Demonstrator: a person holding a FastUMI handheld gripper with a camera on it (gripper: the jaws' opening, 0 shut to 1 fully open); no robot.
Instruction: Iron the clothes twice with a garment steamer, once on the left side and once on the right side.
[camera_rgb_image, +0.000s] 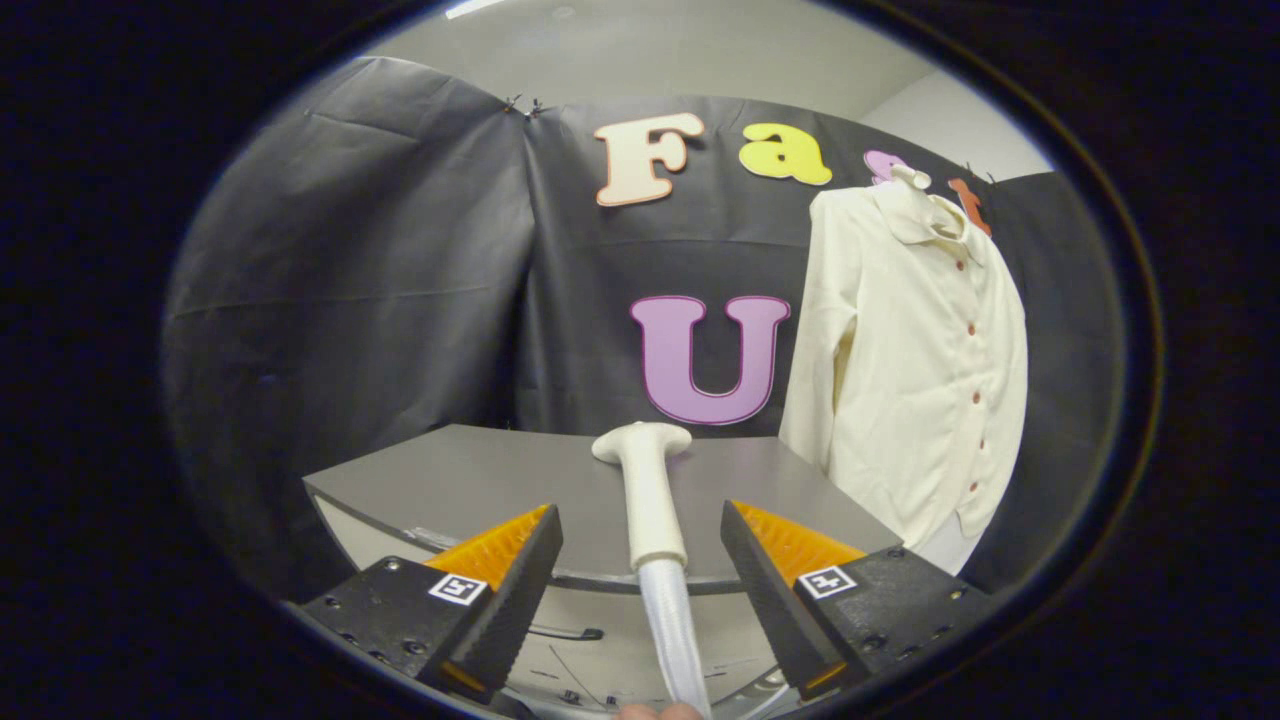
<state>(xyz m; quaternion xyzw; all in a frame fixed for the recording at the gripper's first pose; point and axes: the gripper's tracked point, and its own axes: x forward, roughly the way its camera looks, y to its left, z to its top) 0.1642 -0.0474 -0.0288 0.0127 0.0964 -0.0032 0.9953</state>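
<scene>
Black booth cloth (350, 280) seen hung at left and behind. Grey table (470, 480) seen beyond fingers. Gripper (640, 575) held open, fingers wide apart, nothing pressed. Steamer head (645, 480) with braided hose (672, 630) seen between fingers, touched by neither. Cream shirt (910, 370) hung at right, beyond table's edge.

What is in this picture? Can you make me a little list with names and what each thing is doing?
steamer head: white steamer head lying on the grey table, between and just ahead of the jaws
hose: white ribbed hose running back from the steamer head between the jaws
shirt: cream shirt with small dark buttons, hanging up beyond the table, to the right
gripper: gripper open, jaws apart on either side of the steamer, not touching it
ironing: not started yet
</scene>
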